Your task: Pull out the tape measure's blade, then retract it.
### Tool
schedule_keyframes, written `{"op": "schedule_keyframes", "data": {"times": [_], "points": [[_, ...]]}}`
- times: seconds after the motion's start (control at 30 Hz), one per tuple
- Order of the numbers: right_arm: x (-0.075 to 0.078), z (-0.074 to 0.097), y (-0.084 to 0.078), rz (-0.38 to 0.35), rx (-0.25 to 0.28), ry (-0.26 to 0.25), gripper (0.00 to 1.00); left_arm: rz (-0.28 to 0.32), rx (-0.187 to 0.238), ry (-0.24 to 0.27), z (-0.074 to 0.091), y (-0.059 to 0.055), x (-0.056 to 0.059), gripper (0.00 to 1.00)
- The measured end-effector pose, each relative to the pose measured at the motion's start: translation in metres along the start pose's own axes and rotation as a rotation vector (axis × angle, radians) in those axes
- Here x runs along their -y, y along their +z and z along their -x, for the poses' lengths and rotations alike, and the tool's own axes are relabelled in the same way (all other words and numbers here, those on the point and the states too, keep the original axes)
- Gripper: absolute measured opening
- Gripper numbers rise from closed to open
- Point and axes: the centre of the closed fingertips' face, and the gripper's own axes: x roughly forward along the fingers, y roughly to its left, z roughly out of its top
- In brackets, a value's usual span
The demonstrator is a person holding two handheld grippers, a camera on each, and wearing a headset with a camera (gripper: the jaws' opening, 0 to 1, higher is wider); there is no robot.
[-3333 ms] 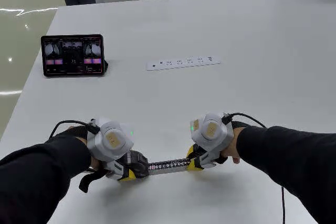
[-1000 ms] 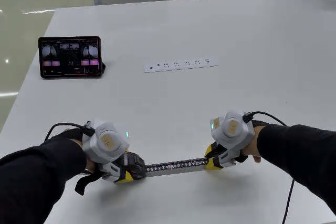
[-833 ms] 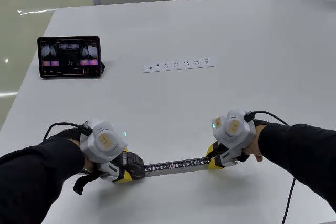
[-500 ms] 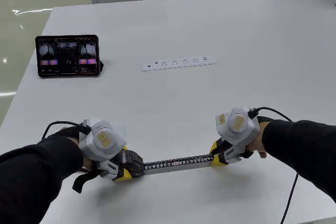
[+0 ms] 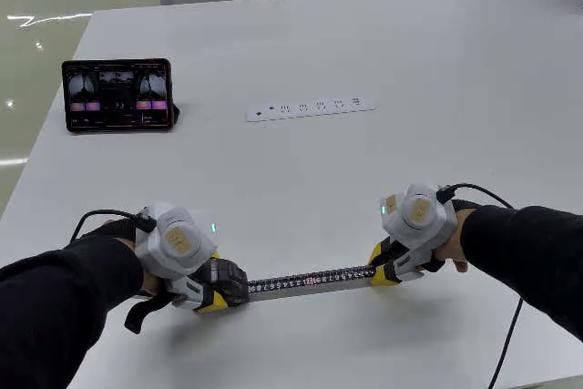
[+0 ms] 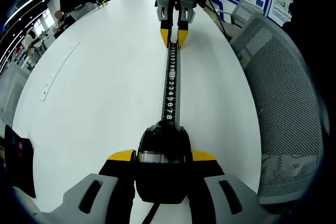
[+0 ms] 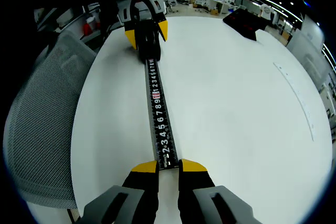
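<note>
The tape measure's black case (image 5: pixel 224 281) (image 6: pixel 163 157) sits near the table's front edge with my left gripper (image 5: pixel 211 299) (image 6: pixel 161 156) shut on it. Its blade (image 5: pixel 310 281) (image 6: pixel 170 83) (image 7: pixel 158 120), black with white numbers, runs flat along the table to the right. My right gripper (image 5: pixel 377 275) (image 7: pixel 169 166) is shut on the blade's end hook. In the left gripper view the right gripper (image 6: pixel 172 36) is at the far end of the blade. In the right gripper view the left gripper (image 7: pixel 146 32) holds the case (image 7: pixel 147 39) at the far end.
A tablet (image 5: pixel 117 96) stands propped at the table's left side, and a white power strip (image 5: pixel 310 108) lies mid-table. A mesh chair (image 6: pixel 291 103) (image 7: pixel 39 124) is beside the table's near edge. A cable (image 5: pixel 506 334) trails from the right gripper.
My right gripper has moved further right with the blade's end, and more blade is out than before. The left gripper and case have stayed put.
</note>
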Motion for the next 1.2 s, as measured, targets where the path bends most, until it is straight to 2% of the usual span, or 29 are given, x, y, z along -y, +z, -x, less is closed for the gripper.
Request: {"op": "schedule_keyframes", "data": {"times": [0.2,1.2], "points": [[0.001,0.002,-0.004,-0.004,-0.002,-0.003,0.09,-0.002,0.029,-0.005,0.001,0.001,-0.001,0.33],[0.004,0.019,-0.028,-0.027,-0.030,-0.008,0.09,-0.013,0.024,0.005,0.000,0.001,-0.001,0.33]]}}
